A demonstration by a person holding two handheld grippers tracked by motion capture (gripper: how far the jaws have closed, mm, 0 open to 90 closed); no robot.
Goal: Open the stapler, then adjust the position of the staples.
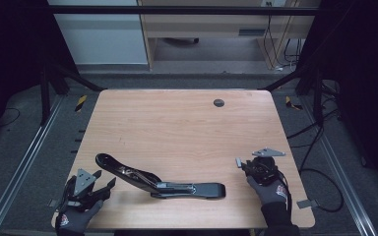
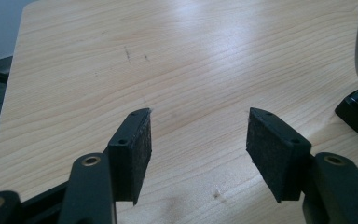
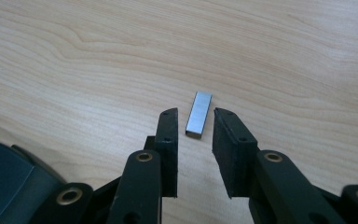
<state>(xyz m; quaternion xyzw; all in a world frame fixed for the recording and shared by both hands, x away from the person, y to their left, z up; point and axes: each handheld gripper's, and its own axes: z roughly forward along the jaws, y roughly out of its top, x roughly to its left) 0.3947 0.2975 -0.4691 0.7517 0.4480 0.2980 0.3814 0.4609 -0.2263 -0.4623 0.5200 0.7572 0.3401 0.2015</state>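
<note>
A dim room is surrounding a light wood-grain table, which is standing on grey floor with metal rails running along both sides; a pale cabinet and trailing cables are sitting at twelve o'clock, beyond the far edge. A small dark round cap is lying on the table toward one o'clock.

A black stapler, swung wide open, is resting near the front edge at about six o'clock, its upper arm reaching out toward ten o'clock. In the left gripper view just a black corner of it is showing at three o'clock, cut off by the frame.

The left gripper is hovering at eight o'clock in a gloved hand, its jaws standing wide apart with nothing but bare wood between them.

The right gripper is sitting at four o'clock, its jaws partly open around a small silver strip of staples lying flat on the table — the pads are flanking its near end without pressing it. In the high view the strip is hard to make out beside the gripper's tip.
</note>
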